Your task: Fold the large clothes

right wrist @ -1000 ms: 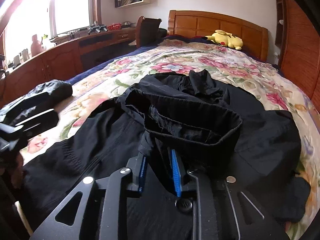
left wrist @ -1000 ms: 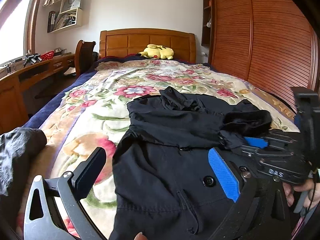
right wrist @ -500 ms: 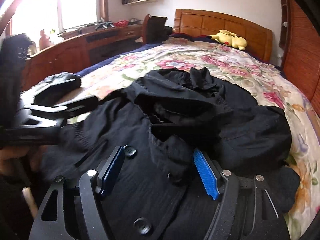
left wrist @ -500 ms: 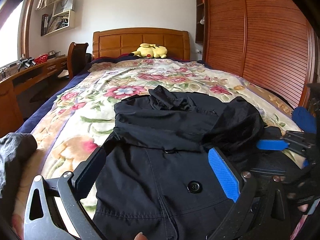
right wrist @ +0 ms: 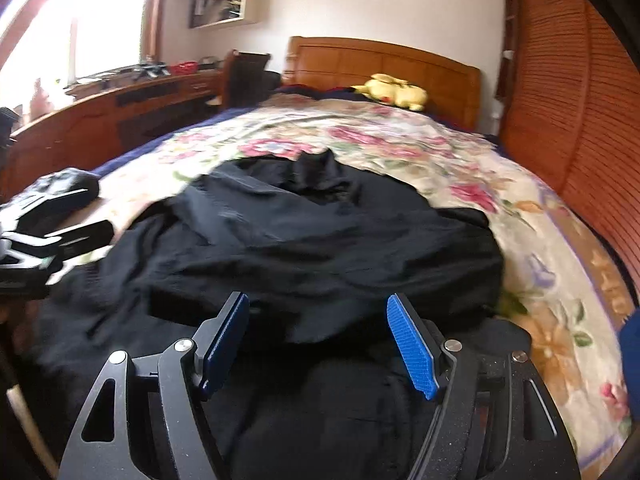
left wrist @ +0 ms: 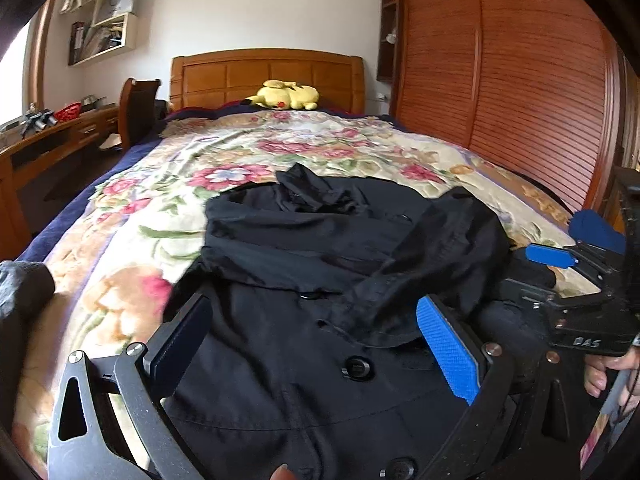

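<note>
Lies across the near half of the floral bedspread [left wrist: 168, 216], black coat [left wrist: 304, 360] with its right sleeve [left wrist: 440, 248] heaped over the chest: best pinched at the cuff and drawn flat toward 9 o'clock. Hover wide open and empty, left gripper [left wrist: 316, 344] and right gripper [right wrist: 320, 340]. Differs from a second ago: right jaws no longer clamp the sleeve.

The coat [left wrist: 304, 320] was black, the bedspread [left wrist: 168, 200] cream with pink flowers, the plush toy [left wrist: 286, 95] yellow.

Wooden headboard [left wrist: 267, 76], slatted wardrobe doors [left wrist: 532, 80], long desk [right wrist: 120, 108], bright window [right wrist: 80, 32]
</note>
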`<state>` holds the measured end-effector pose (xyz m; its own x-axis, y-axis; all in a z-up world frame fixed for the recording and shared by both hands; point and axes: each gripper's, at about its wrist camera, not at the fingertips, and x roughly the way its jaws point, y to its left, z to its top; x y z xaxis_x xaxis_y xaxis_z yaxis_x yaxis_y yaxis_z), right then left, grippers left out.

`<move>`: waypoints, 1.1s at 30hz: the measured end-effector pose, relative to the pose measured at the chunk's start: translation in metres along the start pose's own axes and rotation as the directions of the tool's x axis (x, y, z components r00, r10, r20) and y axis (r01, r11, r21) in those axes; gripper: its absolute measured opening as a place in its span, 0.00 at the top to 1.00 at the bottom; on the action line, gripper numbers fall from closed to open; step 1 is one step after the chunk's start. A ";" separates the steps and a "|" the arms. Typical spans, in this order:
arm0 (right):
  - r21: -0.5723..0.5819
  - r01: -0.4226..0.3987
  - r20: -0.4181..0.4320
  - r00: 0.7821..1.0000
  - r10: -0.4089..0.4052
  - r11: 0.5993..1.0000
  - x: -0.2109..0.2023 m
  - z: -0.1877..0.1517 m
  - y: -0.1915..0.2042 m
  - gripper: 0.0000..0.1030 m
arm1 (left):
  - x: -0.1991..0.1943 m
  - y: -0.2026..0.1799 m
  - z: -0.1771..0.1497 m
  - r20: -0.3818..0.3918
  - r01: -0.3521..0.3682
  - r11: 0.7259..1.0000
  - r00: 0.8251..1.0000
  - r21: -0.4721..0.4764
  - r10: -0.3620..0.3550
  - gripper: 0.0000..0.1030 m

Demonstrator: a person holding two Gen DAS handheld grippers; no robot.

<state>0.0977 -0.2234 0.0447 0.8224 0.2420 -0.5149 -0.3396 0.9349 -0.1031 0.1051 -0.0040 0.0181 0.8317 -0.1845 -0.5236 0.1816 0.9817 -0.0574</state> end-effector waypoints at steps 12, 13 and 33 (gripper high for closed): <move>0.038 -0.005 -0.013 1.000 0.005 0.999 -0.002 -0.021 -0.017 0.29 | 0.041 -0.040 -0.018 -0.172 0.002 0.996 0.985 0.093 0.015 0.01; 0.042 -0.006 -0.012 1.000 0.007 0.999 -0.005 -0.022 -0.022 0.29 | 0.043 -0.042 -0.020 -0.184 0.007 0.996 0.983 0.094 0.010 0.01; 0.065 -0.018 -0.015 1.000 0.019 0.998 -0.003 -0.024 -0.030 0.29 | 0.029 -0.053 -0.024 -0.164 0.091 0.991 0.984 0.097 -0.074 0.57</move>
<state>0.0942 -0.2581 0.0293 0.8092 0.2554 -0.5291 -0.3238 0.9453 -0.0388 0.1068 -0.0606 -0.0138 0.7188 -0.2466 -0.6501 0.3068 0.9515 -0.0217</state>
